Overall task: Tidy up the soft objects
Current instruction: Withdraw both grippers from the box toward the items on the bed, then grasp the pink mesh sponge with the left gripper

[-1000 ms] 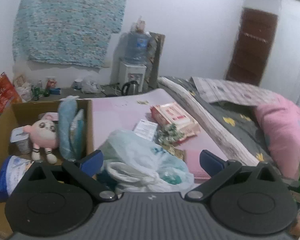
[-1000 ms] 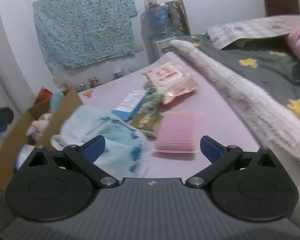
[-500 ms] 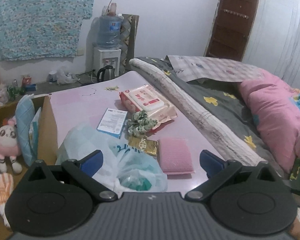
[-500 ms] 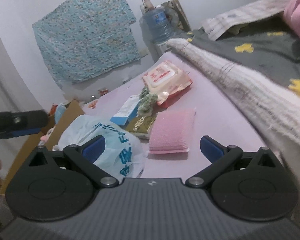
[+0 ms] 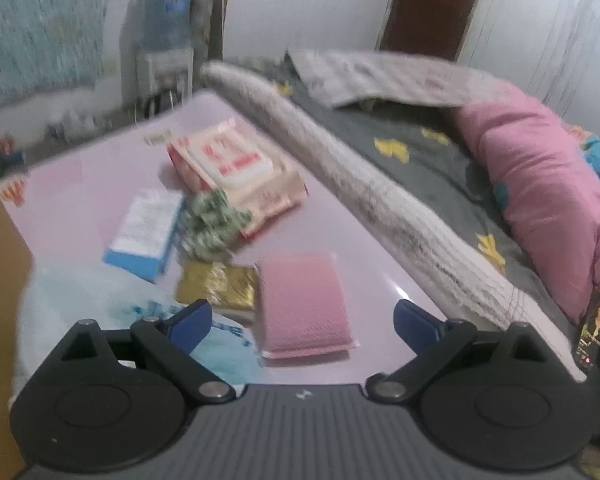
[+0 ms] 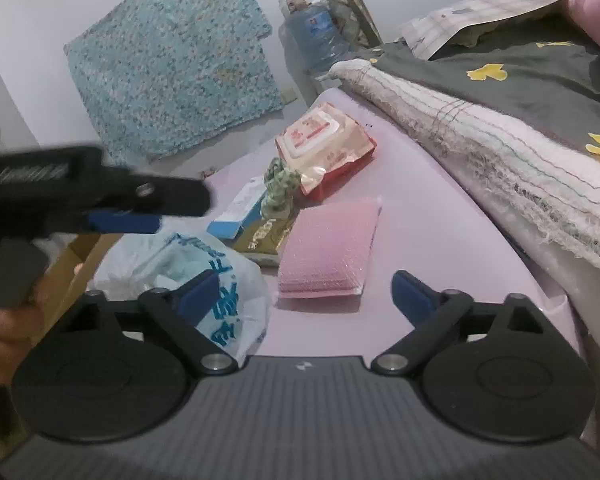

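On the pink mattress lie a pink sponge pack, a gold packet, a green scrunchie, a blue-and-white box, a wet-wipes pack and a white plastic bag. My left gripper is open and empty, just above the sponge pack. My right gripper is open and empty, near the sponge pack and the bag. The left gripper also shows in the right wrist view, above the bag.
A cardboard box edge stands at the left. A rolled grey blanket, a dark quilt and a pink pillow lie on the right. A water dispenser stands at the back wall.
My left gripper has swung right, away from the cardboard box with the plush toy, and now faces the sponge pack. My right gripper has moved slightly closer to the items.
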A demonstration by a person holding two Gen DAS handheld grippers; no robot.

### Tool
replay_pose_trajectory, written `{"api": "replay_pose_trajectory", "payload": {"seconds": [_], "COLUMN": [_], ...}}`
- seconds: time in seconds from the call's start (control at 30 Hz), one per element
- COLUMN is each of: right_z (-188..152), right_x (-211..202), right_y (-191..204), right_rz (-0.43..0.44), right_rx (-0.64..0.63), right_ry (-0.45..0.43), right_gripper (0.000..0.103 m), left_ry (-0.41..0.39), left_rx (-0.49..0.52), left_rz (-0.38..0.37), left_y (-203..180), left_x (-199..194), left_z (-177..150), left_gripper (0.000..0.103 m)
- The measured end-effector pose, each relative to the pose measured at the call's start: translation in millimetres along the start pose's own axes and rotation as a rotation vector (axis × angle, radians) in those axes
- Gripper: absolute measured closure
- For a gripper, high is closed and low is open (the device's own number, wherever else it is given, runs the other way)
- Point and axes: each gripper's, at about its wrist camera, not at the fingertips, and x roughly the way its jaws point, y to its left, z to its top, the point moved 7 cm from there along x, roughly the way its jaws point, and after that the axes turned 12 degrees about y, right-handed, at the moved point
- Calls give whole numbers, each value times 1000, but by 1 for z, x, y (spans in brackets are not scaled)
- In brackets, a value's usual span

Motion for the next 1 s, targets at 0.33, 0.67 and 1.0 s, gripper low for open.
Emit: {"api": "replay_pose_trajectory", "payload": {"seconds": [0.33,0.67,1.0], "right_z": [-8,-6,-8], "right_x": [11,4,1], "right_y": [-16,-25,-32], "right_rz": [7,26,38], "right_rx": [30,52,75], "right_ry": [18,-2,-8], "right_gripper": [12,12,12], "left_ry": [277,342,340], "left_rx": [-45,-117,-140], "left_rz": [23,89,105], "left_y": [-12,2,0], "left_x": [79,120,131], "left_z": [24,36,46], "left_gripper": [4,15,13]}}
